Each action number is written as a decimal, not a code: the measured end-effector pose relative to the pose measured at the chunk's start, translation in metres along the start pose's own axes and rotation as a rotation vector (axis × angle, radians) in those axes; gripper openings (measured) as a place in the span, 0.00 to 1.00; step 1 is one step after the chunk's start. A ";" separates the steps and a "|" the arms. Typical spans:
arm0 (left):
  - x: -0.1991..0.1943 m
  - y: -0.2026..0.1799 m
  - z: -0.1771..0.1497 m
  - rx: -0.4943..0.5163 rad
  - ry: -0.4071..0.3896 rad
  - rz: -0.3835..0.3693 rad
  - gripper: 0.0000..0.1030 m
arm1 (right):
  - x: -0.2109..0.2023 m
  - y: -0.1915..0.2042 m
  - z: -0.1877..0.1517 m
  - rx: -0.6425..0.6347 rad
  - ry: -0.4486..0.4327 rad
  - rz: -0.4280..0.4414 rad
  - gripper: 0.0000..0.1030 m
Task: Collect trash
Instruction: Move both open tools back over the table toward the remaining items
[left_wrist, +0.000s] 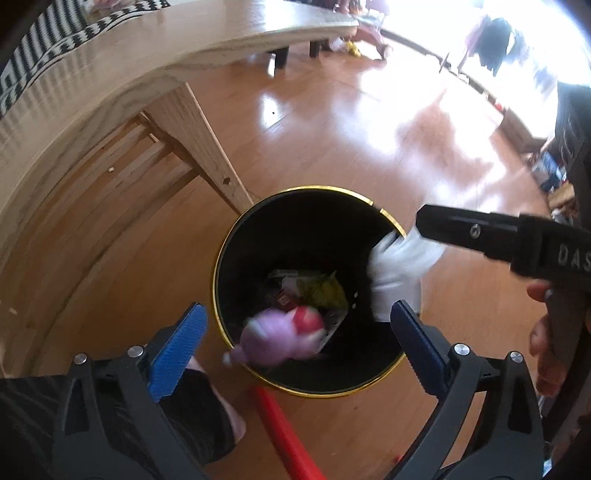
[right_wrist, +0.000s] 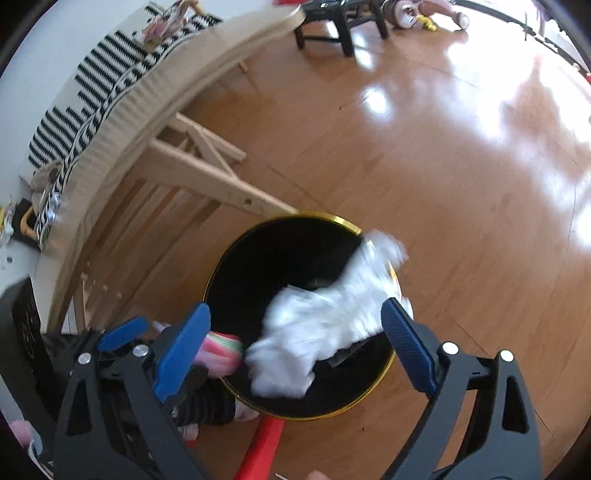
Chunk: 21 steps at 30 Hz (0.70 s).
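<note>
Floor: wood (left_wrist: 332, 122), frame centre.
Bin (left_wrist: 221, 280): lower centre, trash inside.
Left gripper (left_wrist: 295, 347): spread wide, empty.
Right gripper (right_wrist: 297, 347): spread wide, empty; white tissue (right_wrist: 325, 321) blurred between pads.

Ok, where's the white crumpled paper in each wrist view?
Left wrist: white crumpled paper at the right rim of the black gold-rimmed bin, under the right gripper.
Right wrist: paper centre, over the bin.
Shared landmark: red pole below the bin.
</note>
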<state>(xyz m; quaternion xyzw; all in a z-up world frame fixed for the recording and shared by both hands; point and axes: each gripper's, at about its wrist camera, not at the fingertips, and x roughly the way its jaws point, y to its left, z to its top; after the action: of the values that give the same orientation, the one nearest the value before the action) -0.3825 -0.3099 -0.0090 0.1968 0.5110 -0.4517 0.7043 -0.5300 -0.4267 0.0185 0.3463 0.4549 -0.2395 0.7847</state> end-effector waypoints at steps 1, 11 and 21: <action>0.000 0.000 0.000 -0.004 0.000 -0.009 0.94 | -0.003 -0.002 0.001 0.008 -0.007 0.008 0.93; -0.057 0.005 0.009 0.008 -0.139 -0.065 0.94 | -0.013 -0.003 0.005 0.023 0.006 0.045 0.93; -0.206 0.126 0.027 -0.131 -0.374 0.236 0.94 | -0.014 0.061 0.021 -0.120 -0.019 0.007 0.93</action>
<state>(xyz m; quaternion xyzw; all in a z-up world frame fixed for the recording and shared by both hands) -0.2764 -0.1751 0.1636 0.1220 0.3733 -0.3606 0.8460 -0.4830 -0.4024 0.0579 0.2978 0.4599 -0.2121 0.8092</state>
